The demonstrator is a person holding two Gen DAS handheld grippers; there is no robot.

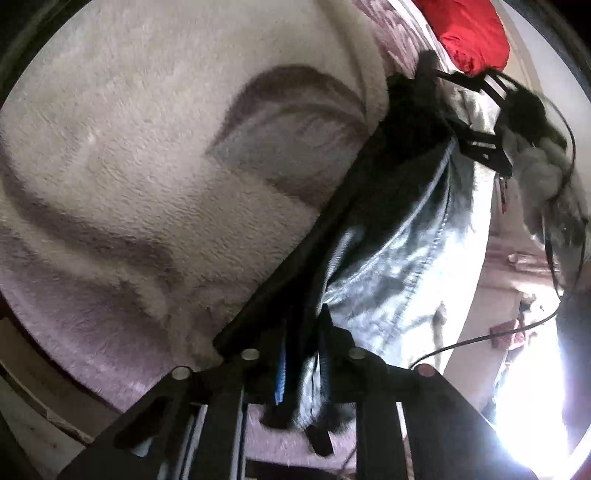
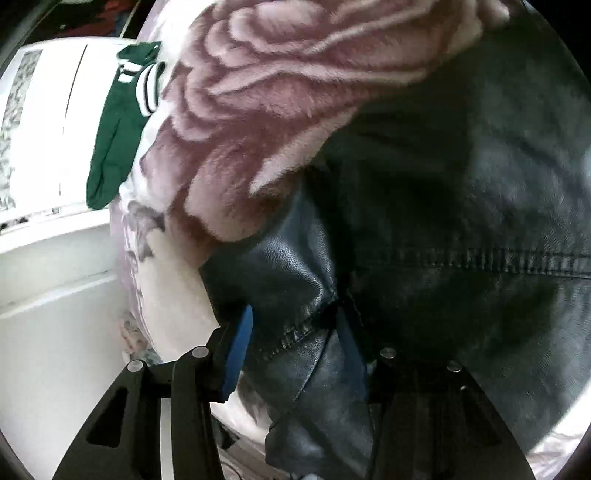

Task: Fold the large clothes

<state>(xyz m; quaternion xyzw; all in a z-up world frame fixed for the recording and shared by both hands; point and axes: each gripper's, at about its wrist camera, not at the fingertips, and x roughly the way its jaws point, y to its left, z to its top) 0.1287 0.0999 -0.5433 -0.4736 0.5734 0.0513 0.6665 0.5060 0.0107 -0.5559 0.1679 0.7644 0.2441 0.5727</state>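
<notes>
A black leather jacket [image 1: 391,236] hangs stretched between my two grippers above a plush floral blanket [image 1: 147,147]. My left gripper [image 1: 301,369] is shut on one edge of the jacket, with blue pads [image 1: 281,373] pinching the leather. In the left wrist view my right gripper [image 1: 476,144] holds the jacket's far end. In the right wrist view my right gripper [image 2: 291,332] is shut on a seamed fold of the jacket [image 2: 461,221], which fills the right half of the view. One blue pad [image 2: 240,350] shows at the left of the fold.
A red cloth [image 1: 469,33] lies at the blanket's far end. A green garment with white stripes [image 2: 122,122] lies beside the pink and white blanket [image 2: 277,74]. A white surface [image 2: 55,258] is at the left. A cable [image 1: 498,332] hangs at the right by a bright window.
</notes>
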